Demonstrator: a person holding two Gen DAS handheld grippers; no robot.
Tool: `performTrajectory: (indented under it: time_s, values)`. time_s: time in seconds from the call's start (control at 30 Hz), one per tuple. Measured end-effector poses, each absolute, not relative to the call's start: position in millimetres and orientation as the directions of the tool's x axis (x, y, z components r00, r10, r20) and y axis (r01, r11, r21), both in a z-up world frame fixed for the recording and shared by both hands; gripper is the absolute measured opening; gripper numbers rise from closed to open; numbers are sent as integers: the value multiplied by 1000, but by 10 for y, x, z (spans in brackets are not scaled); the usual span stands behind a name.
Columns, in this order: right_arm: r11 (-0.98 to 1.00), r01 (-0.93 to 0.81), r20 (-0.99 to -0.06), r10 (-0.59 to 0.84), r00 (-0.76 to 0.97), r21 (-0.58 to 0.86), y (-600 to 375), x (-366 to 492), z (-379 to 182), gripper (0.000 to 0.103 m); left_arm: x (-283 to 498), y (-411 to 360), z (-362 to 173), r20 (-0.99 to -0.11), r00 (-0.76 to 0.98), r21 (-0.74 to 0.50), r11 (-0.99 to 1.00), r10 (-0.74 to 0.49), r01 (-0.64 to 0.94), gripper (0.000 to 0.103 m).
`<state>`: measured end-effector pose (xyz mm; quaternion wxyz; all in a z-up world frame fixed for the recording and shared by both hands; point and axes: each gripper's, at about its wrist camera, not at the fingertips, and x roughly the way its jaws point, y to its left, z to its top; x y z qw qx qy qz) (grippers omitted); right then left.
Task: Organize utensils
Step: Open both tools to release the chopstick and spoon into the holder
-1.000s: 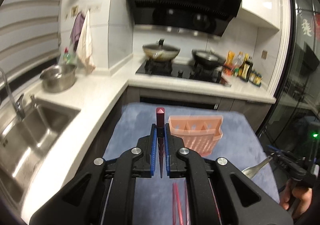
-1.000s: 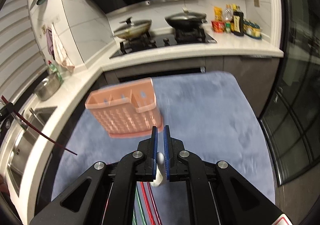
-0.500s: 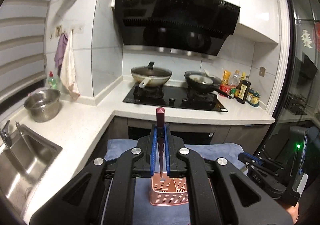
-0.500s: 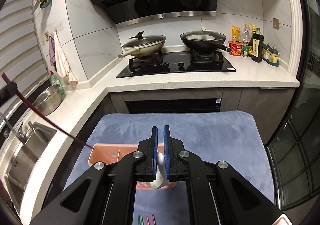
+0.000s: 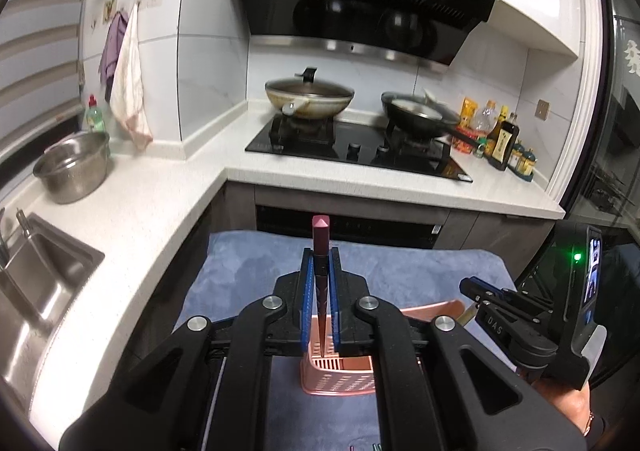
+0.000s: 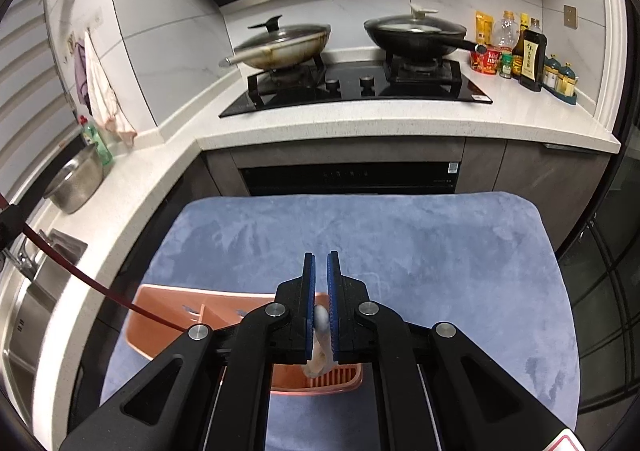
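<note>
My left gripper is shut on a dark red chopstick that stands upright, thick end up, its tip down in the pink utensil basket. My right gripper is shut on a metal spoon that hangs down over the right end of the basket. The chopstick also shows in the right wrist view, slanting into the basket's left part. The right gripper appears in the left wrist view beside the basket. The basket stands on a blue-grey mat.
A white L-shaped counter wraps the far and left sides, with a sink, a steel bowl, a hob with two pans and bottles. More thin sticks lie on the mat at the bottom edge.
Both grippers have come in over the basket and lowered. The chopstick tip now reaches down into it, and the spoon hangs over its right end.
</note>
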<state>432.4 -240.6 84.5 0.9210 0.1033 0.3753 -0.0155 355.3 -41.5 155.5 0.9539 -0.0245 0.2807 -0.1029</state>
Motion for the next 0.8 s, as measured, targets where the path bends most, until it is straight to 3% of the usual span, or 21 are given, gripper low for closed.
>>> performTrajectory:
  time_s: [0.13, 0.2, 0.37, 0.53, 0.8]
  values:
    - [969, 116, -695, 70, 715, 217, -2479, 4345, 791, 7, 3581, -401, 1486, -541, 813, -114, 976, -216, 184, 7]
    - [969, 126, -692, 56, 719, 210, -2478, 4332, 808, 12, 3569, -392, 1475, -541, 812, -121, 976, -220, 183, 9]
    - [967, 129, -684, 60, 727, 221, -2523, 4193, 893, 13, 3441, -347, 1545, -504, 849, -70, 987, -162, 146, 41]
    - [972, 126, -675, 43, 737, 199, -2539, 3822, 966, 25, 3221, -230, 1554, -505, 849, -73, 988, -155, 137, 42]
    - [977, 128, -707, 32, 707, 172, -2481, 2975, 769, 27, 2676, 69, 1215, -572, 811, -81, 992, -123, 93, 42]
